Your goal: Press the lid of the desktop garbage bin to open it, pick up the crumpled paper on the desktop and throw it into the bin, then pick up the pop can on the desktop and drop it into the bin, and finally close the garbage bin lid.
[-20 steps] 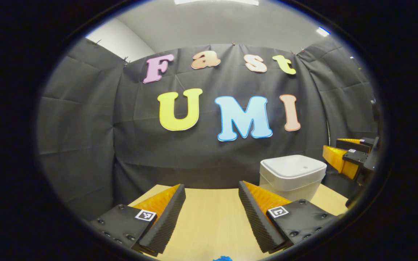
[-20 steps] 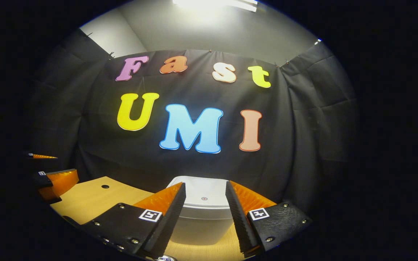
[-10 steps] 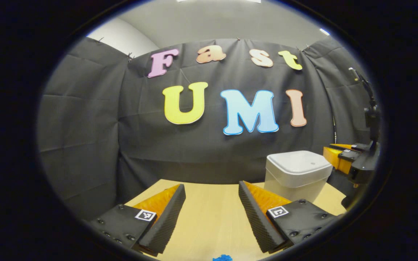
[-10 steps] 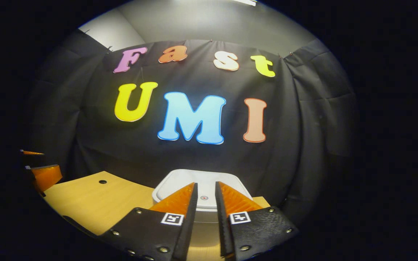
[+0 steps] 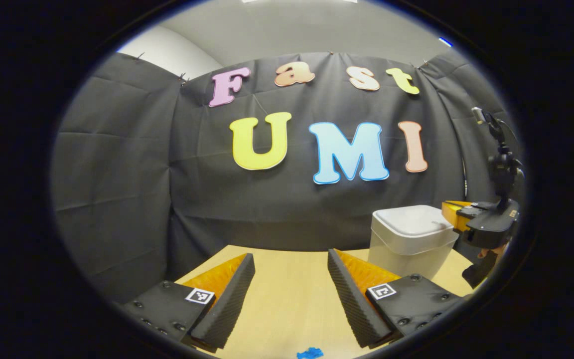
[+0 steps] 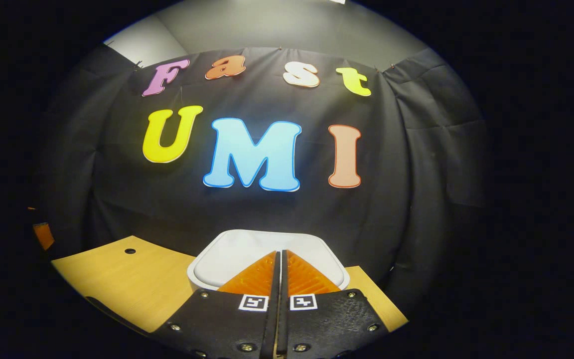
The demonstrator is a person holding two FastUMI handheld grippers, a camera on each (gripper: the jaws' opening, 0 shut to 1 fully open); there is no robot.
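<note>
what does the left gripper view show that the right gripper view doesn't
Left gripper view: the open left gripper, a blue scrap at the near table edge, and the right gripper reaching over the bin from the side.

Right gripper view: the right gripper's own fingers closed together above the lid, and a small round hole in the table.

Both: the white bin with its lid down and the wooden table.

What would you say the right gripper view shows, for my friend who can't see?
The right gripper, fingers shut together, is over the closed lid of a white garbage bin. The bin stands on a wooden desktop in front of a black cloth wall.
</note>
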